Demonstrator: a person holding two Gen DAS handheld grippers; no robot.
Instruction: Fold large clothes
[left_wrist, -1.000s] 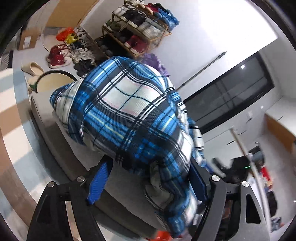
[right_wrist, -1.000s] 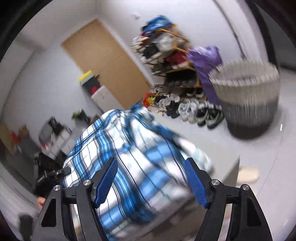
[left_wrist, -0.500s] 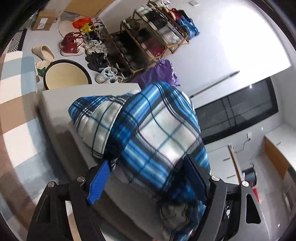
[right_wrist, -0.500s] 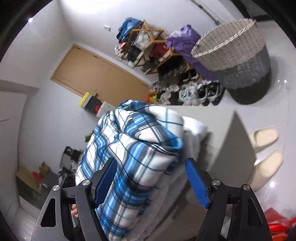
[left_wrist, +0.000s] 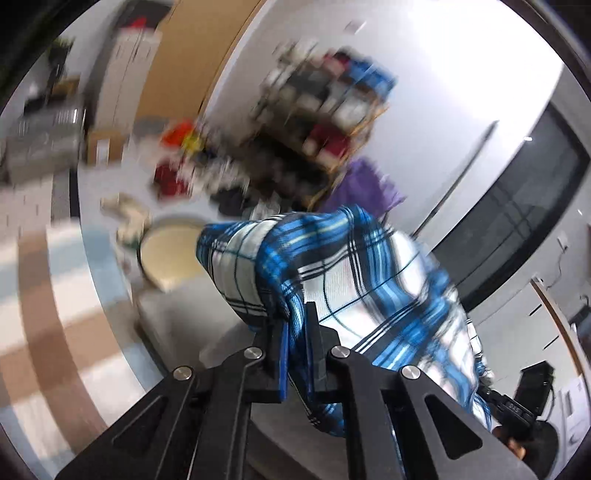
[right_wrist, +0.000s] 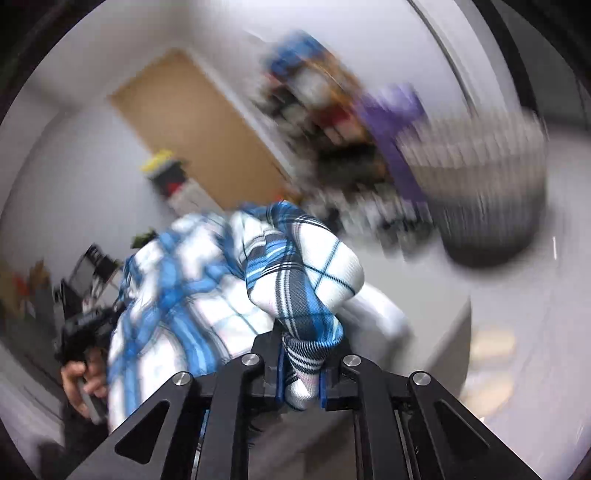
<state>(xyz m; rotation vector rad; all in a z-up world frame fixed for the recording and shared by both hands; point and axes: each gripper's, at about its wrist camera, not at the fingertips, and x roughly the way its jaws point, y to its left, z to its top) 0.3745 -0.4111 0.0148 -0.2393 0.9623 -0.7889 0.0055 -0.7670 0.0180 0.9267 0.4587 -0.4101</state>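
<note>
Left wrist view: blue-and-white plaid garment (left_wrist: 354, 273) bunched in a thick mass, a fold of it pinched between the two blue-padded fingers of the left gripper (left_wrist: 296, 339), which are drawn tight together on the cloth. Gripper points forward and up along the fabric; the bulk rises from the grip and spills off to the right and downward past the right finger. Long axis of the bundle runs roughly from upper left to lower right in this view. It sits over the grey table (left_wrist: 177, 317), though contact with the top cannot be told. Beyond the cloth: a round tan-topped stool (left_wrist: 170, 258), a striped rug (left_wrist: 48, 295), a blurred shoe rack (left_wrist: 317, 122) with a purple cloth (left_wrist: 365, 184) hanging beside it, a dark window (left_wrist: 517, 206).

Right wrist view: right gripper (right_wrist: 301, 373) likewise clamped on a twisted end of the same plaid garment (right_wrist: 295, 273); a rolled tail pokes back between the fingers. From the grip the cloth climbs into a rounded hump, then stretches left as a wide blurred sheet toward the person's left hand (right_wrist: 83, 380), which grasps the dark handle of the other tool. Behind: wooden door (right_wrist: 199, 129), a woven basket (right_wrist: 480, 184) at right, heavily motion-blurred.
</note>
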